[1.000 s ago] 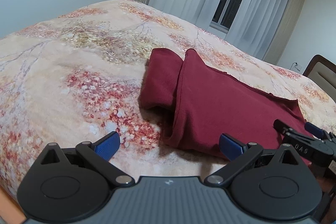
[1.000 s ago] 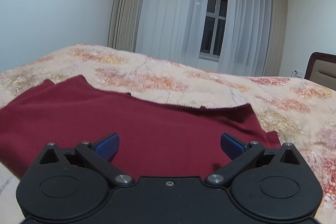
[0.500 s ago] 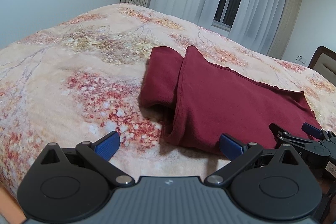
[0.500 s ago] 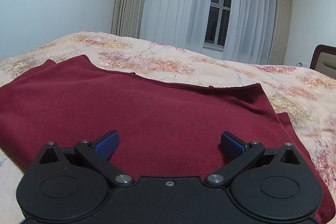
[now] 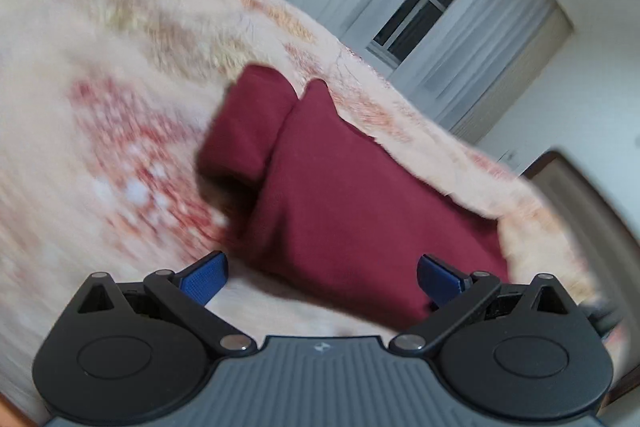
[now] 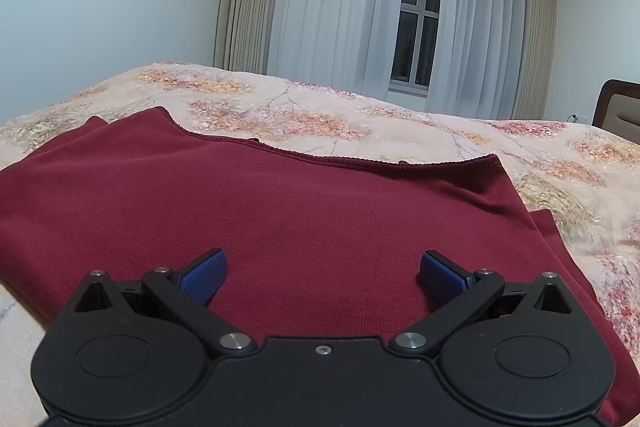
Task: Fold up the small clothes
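A dark red garment (image 5: 360, 195) lies partly folded on the floral bedspread (image 5: 100, 107), one sleeve end doubled over at its left. My left gripper (image 5: 322, 277) is open and empty, tilted, just short of the garment's near left edge. In the right wrist view the same garment (image 6: 300, 211) spreads flat, its hem along the far side. My right gripper (image 6: 323, 277) is open and empty, low over the garment's near part.
The bedspread (image 6: 400, 123) reaches back toward white curtains and a window (image 6: 416, 43). A dark headboard (image 6: 618, 111) stands at the right. A bare wall is at the left.
My left gripper has rolled and swung closer to the garment, blurring its view; the right gripper is out of its sight. My right gripper has moved forward over the garment.
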Demonstrator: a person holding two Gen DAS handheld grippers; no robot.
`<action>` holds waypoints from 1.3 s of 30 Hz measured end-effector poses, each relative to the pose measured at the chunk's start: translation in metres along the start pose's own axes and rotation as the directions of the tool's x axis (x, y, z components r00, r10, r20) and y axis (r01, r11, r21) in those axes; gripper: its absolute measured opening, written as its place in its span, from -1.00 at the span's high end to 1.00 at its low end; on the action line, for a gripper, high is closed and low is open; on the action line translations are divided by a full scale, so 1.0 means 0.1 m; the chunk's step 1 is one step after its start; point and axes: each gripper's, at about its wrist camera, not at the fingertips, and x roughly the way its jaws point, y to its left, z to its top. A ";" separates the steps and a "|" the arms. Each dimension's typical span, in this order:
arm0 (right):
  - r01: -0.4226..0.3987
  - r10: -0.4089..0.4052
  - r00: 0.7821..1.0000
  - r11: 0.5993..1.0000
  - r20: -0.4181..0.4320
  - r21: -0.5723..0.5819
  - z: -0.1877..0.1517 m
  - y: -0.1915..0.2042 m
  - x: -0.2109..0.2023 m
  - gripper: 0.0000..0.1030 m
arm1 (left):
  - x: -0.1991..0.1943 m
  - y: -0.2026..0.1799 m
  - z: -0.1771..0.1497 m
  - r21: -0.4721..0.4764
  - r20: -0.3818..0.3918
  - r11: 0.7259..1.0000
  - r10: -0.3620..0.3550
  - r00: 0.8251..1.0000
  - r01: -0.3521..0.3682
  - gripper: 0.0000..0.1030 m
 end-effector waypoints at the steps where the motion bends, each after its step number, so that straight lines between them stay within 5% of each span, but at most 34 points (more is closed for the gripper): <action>1: 0.000 0.000 1.000 1.000 0.000 0.000 0.00 0.00 0.00 -0.99 | 0.01 0.00 0.00 -0.009 0.005 1.000 0.010 1.000 -0.010 -0.99; 8: 0.000 0.000 1.000 1.000 0.001 0.000 0.00 0.00 0.00 -0.99 | 0.06 0.00 -0.05 -0.106 0.024 0.994 -0.002 1.000 0.004 -0.99; 13: 0.000 0.000 1.000 1.000 0.003 0.001 -0.01 0.01 0.00 -0.99 | 0.10 -0.09 -0.04 -0.160 0.088 0.986 0.069 0.994 -0.054 -0.97; 15: -0.001 0.001 1.000 1.000 0.002 0.002 -0.01 0.00 0.00 -0.99 | 0.14 -0.12 -0.02 -0.154 0.113 0.986 0.090 0.990 -0.072 -0.84; 19: -0.003 0.003 1.000 1.000 0.003 0.006 -0.01 0.00 -0.01 -0.99 | 0.21 -0.10 -0.02 -0.183 0.158 0.977 0.142 0.977 -0.112 -0.20; 23: -0.004 0.004 1.000 1.000 0.004 0.007 -0.01 0.01 -0.01 -0.99 | 0.24 -0.05 -0.11 -0.207 0.184 0.967 0.185 0.965 -0.146 -0.08; 39: -0.004 0.004 1.000 1.000 0.006 0.009 -0.01 0.01 -0.01 -0.99 | 0.31 -0.11 -0.11 -0.169 0.169 0.974 0.183 0.969 -0.154 -0.38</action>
